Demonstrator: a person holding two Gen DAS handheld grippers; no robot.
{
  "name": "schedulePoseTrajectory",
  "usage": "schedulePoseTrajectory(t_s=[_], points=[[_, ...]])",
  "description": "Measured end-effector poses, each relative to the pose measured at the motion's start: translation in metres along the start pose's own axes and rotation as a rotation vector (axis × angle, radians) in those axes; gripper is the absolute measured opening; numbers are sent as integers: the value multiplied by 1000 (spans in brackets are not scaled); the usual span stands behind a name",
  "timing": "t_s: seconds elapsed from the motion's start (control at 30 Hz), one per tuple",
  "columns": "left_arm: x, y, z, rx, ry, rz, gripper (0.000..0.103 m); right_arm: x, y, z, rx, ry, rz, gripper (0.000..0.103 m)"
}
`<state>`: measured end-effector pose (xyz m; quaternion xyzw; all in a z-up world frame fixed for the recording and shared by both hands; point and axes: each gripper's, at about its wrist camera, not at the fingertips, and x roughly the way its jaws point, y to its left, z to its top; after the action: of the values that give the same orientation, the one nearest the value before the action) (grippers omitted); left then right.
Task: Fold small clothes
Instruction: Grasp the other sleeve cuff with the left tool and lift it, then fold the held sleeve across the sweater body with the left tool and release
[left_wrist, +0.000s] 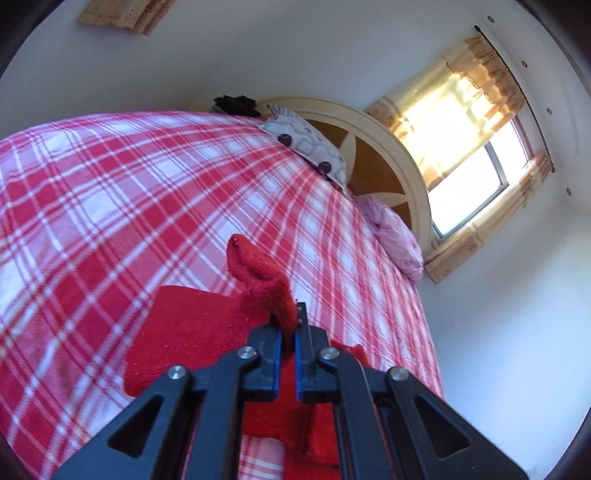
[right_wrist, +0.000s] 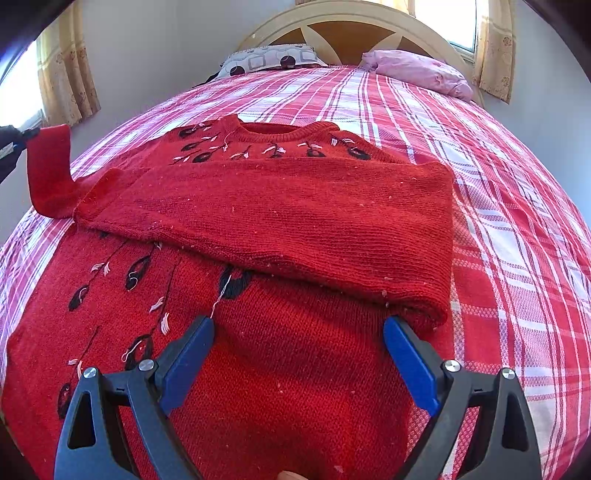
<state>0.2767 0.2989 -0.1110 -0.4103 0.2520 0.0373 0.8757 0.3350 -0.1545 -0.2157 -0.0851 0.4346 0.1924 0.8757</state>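
Red knitted sweater (right_wrist: 258, 369) on bed (right_wrist: 517, 221); sleeve cuff (left_wrist: 275, 295) pinched in left claw (left_wrist: 288, 328), liable to slip; right claw (right_wrist: 299, 354) wide, empty.

So it's a bed (right_wrist: 498, 206) with a red and white plaid cover, round wooden headboard (right_wrist: 354, 33) at the far end. Red knit sweater (right_wrist: 280, 221) is spread flat across the near part, one sleeve folded over the chest, neck pointing at the headboard. Up by the headboard there's a patterned pillow (right_wrist: 266, 61) on the left and a crumpled pink pillow (right_wrist: 417, 72) on the right, well apart from the sweater.
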Motion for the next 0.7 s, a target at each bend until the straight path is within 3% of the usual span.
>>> schedulePoseTrajectory(t_s=[0.37, 0.7], points=[[31, -87, -44, 82, 91, -131, 5, 0, 0, 0, 3, -3, 5, 94], [74, -139, -110, 204, 197, -150, 5, 0, -1, -1, 4, -3, 6, 94]])
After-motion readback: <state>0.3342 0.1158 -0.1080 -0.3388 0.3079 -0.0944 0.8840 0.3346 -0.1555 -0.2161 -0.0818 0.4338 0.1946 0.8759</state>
